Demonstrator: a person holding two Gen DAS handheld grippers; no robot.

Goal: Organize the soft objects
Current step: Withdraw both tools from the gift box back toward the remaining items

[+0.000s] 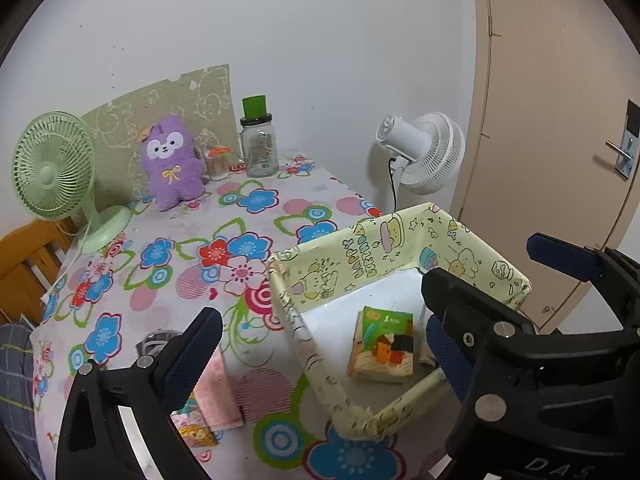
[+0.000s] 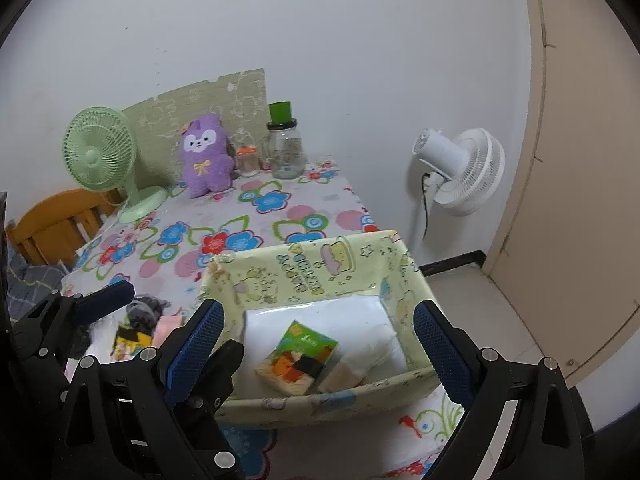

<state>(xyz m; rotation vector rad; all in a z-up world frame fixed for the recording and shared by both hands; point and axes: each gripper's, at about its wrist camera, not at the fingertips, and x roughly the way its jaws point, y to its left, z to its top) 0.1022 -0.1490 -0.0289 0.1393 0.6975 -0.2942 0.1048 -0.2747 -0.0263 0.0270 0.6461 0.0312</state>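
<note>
Nearest the lens, blue-padded fingers of the left hand-held gripper (image 1: 320, 340), spread wide and empty. Same for the right hand-held gripper (image 2: 320, 340): spread wide, nothing pinched, poised over the near wall of the yellow box (image 1: 360, 264).

Inside the box: a green-and-orange tissue packet (image 1: 382, 346), lying flat on a white soft pack (image 2: 360, 320) across the box floor.

Left of the box, on the floral table (image 1: 160, 300): a pink packet (image 1: 220, 392) and a small colourful packet (image 1: 194, 428), touching one another, just under the left fingers. Also left of the box, a grey bundle (image 2: 146, 308), too blurred to name. Far beyond the box, against the wall, a purple plush toy (image 1: 172, 160), upright, well apart from the rest.

Probably light, all of these, and yielding under pressure. Plastic-wrapped packets likely slick, apt to bulge and squirt out if squeezed at a corner. Better pinched across the short width at mid-length, pads flat on the two long edges, closing only until the wrap dimples. Plush likely grippy, best taken round the body below the head, not by an ear.
</note>
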